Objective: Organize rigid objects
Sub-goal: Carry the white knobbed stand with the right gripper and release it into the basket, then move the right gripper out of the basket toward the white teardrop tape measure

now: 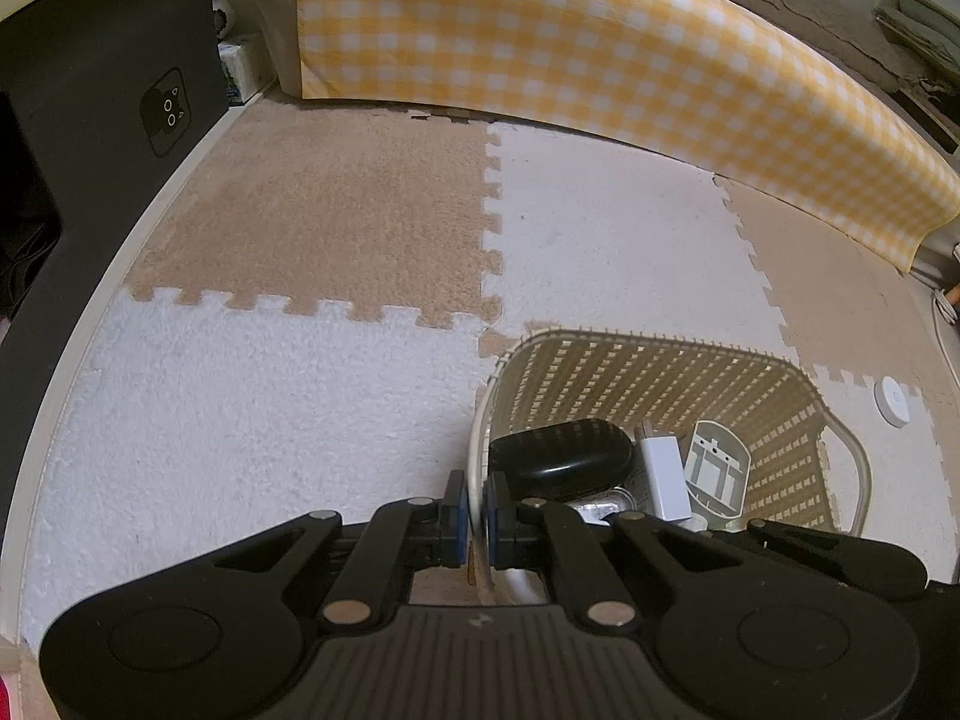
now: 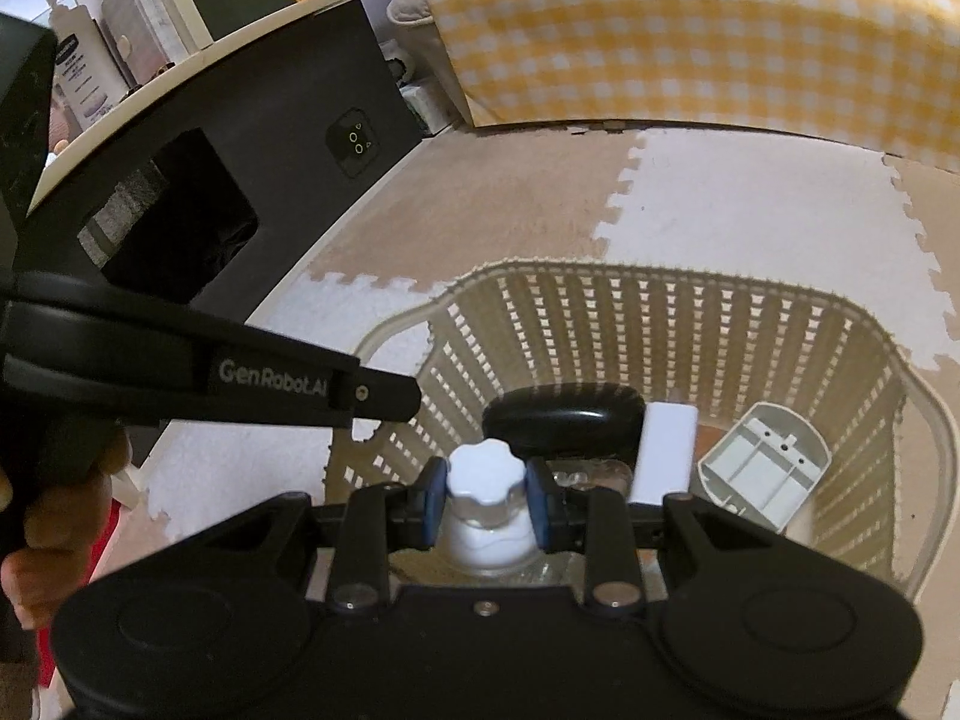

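place: a home living room | floor: beige and white interlocking foam mats (image 1: 372,228) are covering it | beyond the mats: a yellow gingham cloth (image 1: 570,48) is draping over furniture | left of the mats: a dark cabinet (image 2: 252,120) is standing, a white shelf (image 2: 180,69) above it holding a lotion bottle (image 2: 78,78) and knick-knacks

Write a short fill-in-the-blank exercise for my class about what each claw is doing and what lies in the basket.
1. The left claw is shut on the basket's ______.
2. The right claw grips a clear bottle by its white ______.
3. The white charger in the basket lies between the grey plastic part and the ______ oval case.
4. A small round white disc lies on the ______ mat beside the basket.

Missing words: rim; cap; black; white
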